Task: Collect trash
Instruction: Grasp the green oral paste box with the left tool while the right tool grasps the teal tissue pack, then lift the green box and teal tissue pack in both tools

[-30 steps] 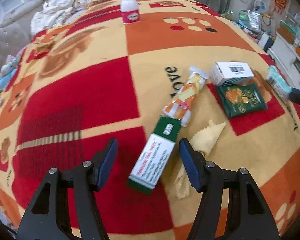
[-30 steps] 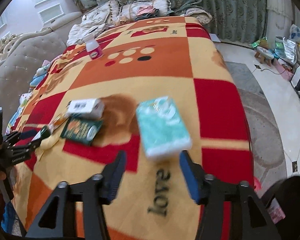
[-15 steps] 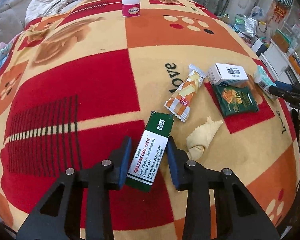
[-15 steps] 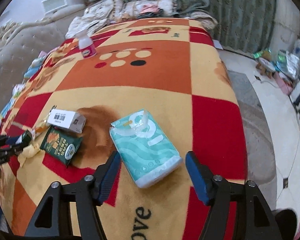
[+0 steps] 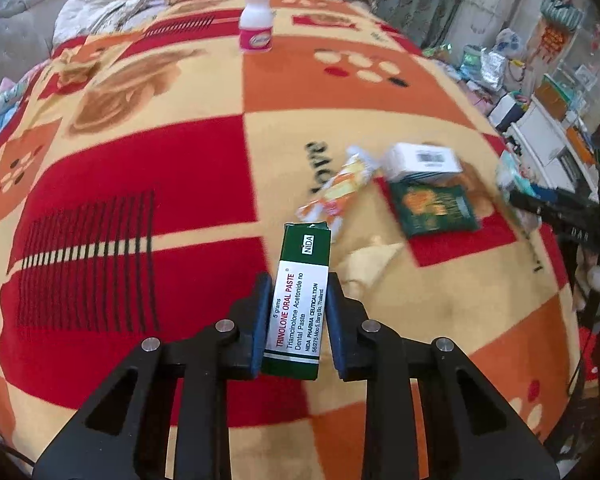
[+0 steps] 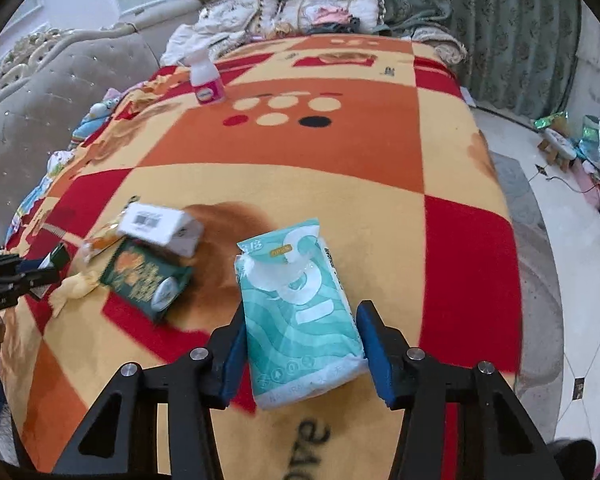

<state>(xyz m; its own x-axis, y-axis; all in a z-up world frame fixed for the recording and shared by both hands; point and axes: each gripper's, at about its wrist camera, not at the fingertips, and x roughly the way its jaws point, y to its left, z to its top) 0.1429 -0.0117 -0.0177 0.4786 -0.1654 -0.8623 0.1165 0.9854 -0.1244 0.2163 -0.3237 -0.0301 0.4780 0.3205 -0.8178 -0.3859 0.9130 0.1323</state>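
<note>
My left gripper (image 5: 298,324) is shut on a green and white oral paste box (image 5: 298,300) and holds it above the patterned blanket (image 5: 140,184). Beyond it lie an orange snack wrapper (image 5: 340,190), a white barcode box (image 5: 422,160), a dark green packet (image 5: 432,210) and a crumpled yellow tissue (image 5: 370,258). My right gripper (image 6: 300,344) has its jaws around a teal tissue pack (image 6: 300,312); the left pad touches it, the right pad (image 6: 370,336) stands just clear. The white box (image 6: 160,228) and green packet (image 6: 146,280) lie to its left.
A white bottle with a pink label (image 5: 255,26) stands far back on the blanket, also in the right wrist view (image 6: 206,78). A padded headboard (image 6: 60,92) is at left. The bed edge drops to a tiled floor (image 6: 572,280) at right, with clutter beyond.
My left gripper closed on the paste box and lifted it. My right gripper moved in around the tissue pack and narrowed its jaws.
</note>
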